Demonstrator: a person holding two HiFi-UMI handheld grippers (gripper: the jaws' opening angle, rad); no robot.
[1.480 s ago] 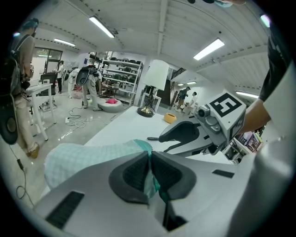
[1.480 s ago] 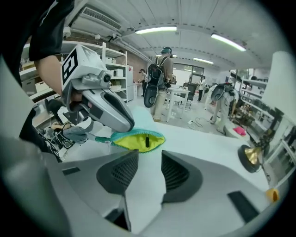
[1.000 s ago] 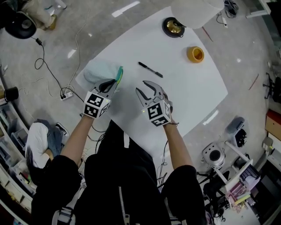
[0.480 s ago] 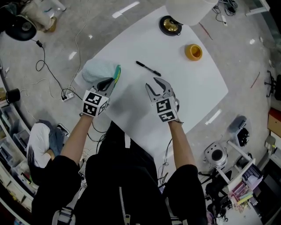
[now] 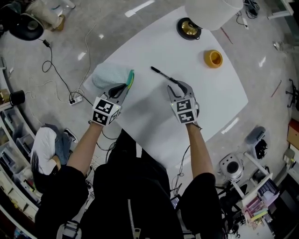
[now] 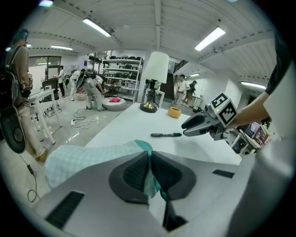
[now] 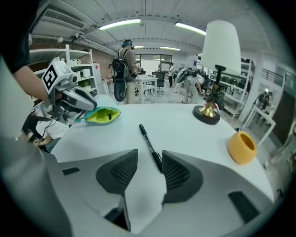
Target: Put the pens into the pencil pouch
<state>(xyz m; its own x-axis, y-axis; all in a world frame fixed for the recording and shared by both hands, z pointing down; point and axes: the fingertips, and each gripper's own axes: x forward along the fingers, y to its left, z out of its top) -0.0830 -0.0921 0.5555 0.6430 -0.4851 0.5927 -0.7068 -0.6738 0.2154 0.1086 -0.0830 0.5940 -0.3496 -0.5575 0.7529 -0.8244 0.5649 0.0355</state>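
1. White table (image 5: pixel 154 112) fills the middle of the head view. We take clock directions from its centre in that view.
2. Lamp at 12 to 1 o'clock on the far edge: white shade (image 5: pixel 212 11) over a brass-and-black base (image 5: pixel 189 28).
3. Pencil pouch (image 5: pixel 110 77) lies at 10 o'clock, near the table's left edge. It's pale mint check cloth with a teal rim. In the right gripper view its mouth (image 7: pixel 99 115) gapes and shows yellow-green lining. There's a small dark bit inside, but we can't tell what it is.
4. Left gripper (image 5: pixel 125 86) sits at 9 to 10 o'clock. Its jaws are pressed together on the pouch's teal rim, and its own view shows cloth pinched between the pads (image 6: pixel 138 171).
5. Right gripper (image 5: pixel 175 86) sits at 1 o'clock, angled down at the table. Its jaws are spread with nothing clamped.
6. Black pen (image 5: pixel 161 73) lies flat on the table at 12 o'clock, running from 10 to 4 o'clock. Its near end reaches into the gap between the right gripper's jaws, close by the right-hand pad (image 7: pixel 178 173). We can't tell if it touches. The pen is well apart from the pouch.
7. Yellow cup (image 5: pixel 213 58) stands upright at 2 o'clock, well apart from the pen and near the lamp base.
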